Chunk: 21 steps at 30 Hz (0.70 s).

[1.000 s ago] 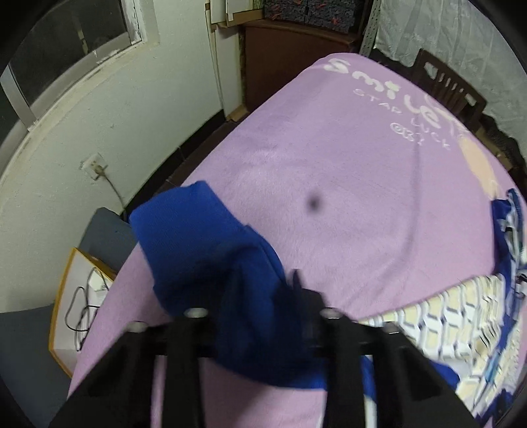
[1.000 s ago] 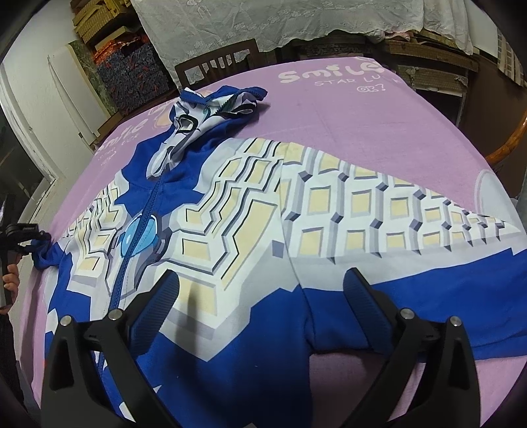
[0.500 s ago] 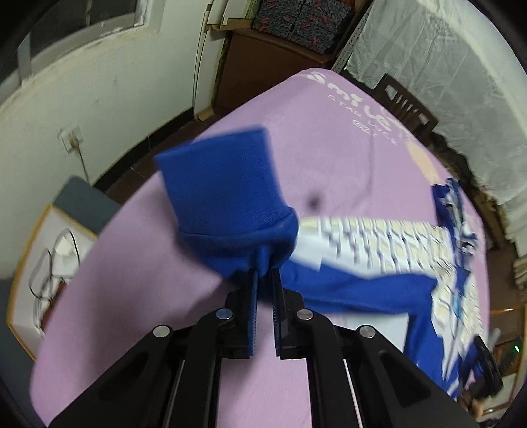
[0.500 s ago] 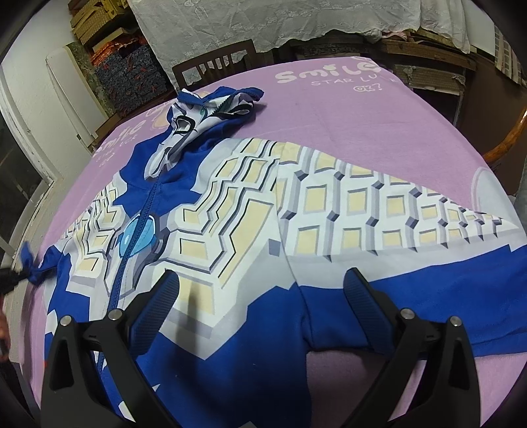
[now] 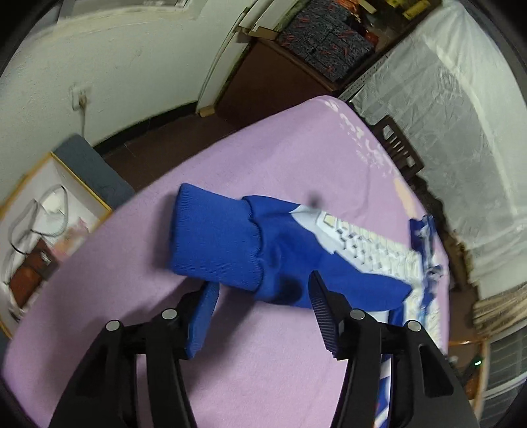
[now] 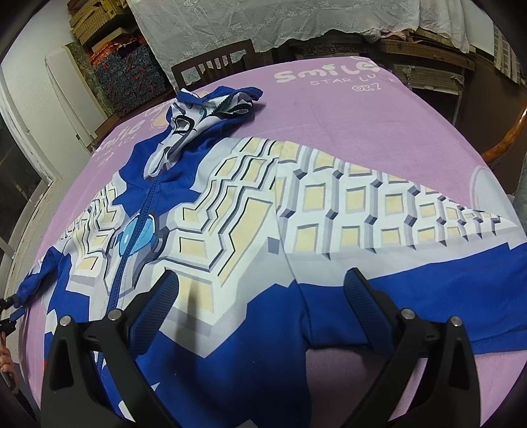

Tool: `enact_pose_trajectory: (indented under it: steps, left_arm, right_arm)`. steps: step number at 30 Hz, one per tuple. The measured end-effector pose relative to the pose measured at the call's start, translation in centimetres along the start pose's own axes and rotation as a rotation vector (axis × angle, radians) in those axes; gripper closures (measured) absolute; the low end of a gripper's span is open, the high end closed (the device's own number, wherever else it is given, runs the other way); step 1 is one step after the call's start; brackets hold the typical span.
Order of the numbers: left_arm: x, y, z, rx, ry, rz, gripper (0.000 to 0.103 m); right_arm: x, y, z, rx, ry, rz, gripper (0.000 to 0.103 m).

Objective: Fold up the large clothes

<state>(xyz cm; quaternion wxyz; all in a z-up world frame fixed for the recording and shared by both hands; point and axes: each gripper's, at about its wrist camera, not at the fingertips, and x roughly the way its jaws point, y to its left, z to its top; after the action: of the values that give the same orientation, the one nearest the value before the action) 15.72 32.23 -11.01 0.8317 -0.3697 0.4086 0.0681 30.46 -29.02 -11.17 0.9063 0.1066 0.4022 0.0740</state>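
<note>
A large blue, white and cream zip hoodie [image 6: 230, 204] lies spread front-up on the purple blanket [image 6: 346, 108], its hood [image 6: 204, 112] at the far end. In the left wrist view its blue ribbed sleeve cuff [image 5: 214, 237] rests flat on the blanket [image 5: 263, 158]. My left gripper [image 5: 262, 283] stands over the cuff's near edge; its jaws are opening, and the pads are clear of the cloth. My right gripper [image 6: 262, 275] hovers open above the hoodie's lower front, holding nothing. That same sleeve [image 6: 36, 280] shows at the far left in the right wrist view.
A dark wooden chair [image 6: 210, 66] stands behind the blanket's far edge, also visible as the chair [image 5: 398, 148]. A yellow-rimmed box with cables [image 5: 42, 210] sits on the floor at left. Lace-covered furniture [image 6: 296, 16] and stacked boxes [image 5: 329, 39] line the back.
My left gripper, which was shut on the sleeve cuff and carrying it sideways, has parted its jaws; the cuff now lies flat on the blanket. The right gripper has not moved.
</note>
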Motion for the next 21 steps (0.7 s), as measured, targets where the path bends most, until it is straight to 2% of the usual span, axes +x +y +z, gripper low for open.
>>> enact_pose_trajectory:
  steps: [2,3,5,8,9,10,12,13,14,17,19,20,21]
  left_arm:
    - [-0.1,0.0,-0.2,-0.018,0.007,-0.064,0.047]
    - [-0.1,-0.4,-0.3,-0.001,0.007,-0.068,0.047]
    - [0.4,-1.0,-0.2,0.02,0.009,-0.033,0.047]
    - [1.8,-0.6,0.7,-0.016,0.017,-0.026,0.048]
    - [1.9,-0.8,1.2,0.001,0.002,-0.002,0.054]
    - [2.0,-1.0,1.6,0.016,-0.006,0.014,0.07]
    - [2.0,-2.1,2.8,0.082,-0.029,0.015,0.088]
    - [1.6,-2.8,3.6,0.118,-0.052,0.016,0.089]
    - [0.7,-3.8,4.6,0.162,-0.109,0.022,0.09]
    - [-1.9,-6.1,6.6,0.295,-0.237,-0.043,0.09]
    - [-1.5,-6.9,7.2,0.375,-0.261,-0.02,0.09]
    - [-0.7,-6.9,7.3,0.392,-0.253,0.017,0.09]
    - [1.1,-6.3,7.3,0.395,-0.211,0.076,0.09]
  right_arm:
    - [-0.1,-0.1,0.0,0.003,0.001,0.0,0.004]
    - [-0.1,-0.1,0.0,0.004,0.0,0.001,0.004]
    - [-0.1,-0.1,-0.1,0.006,0.0,0.001,0.004]
    - [-0.2,-0.1,-0.1,0.001,0.001,-0.005,0.004]
    - [-0.2,0.0,-0.1,0.002,0.0,-0.005,0.004]
    - [-0.2,-0.1,-0.1,0.005,-0.001,-0.002,0.004]
    - [-0.2,-0.1,-0.1,0.012,-0.004,0.004,0.004]
    - [-0.3,-0.1,-0.1,0.015,-0.006,0.007,0.004]
    - [-0.3,-0.2,-0.1,0.018,-0.007,0.01,0.005]
    - [-0.6,-0.5,-0.1,0.038,-0.015,0.018,0.006]
    - [-1.1,-1.2,0.0,0.081,-0.018,0.02,0.007]
    - [-1.6,-1.7,0.0,0.12,-0.018,0.052,0.008]
    - [-1.9,-2.1,0.0,0.148,-0.024,0.078,0.008]
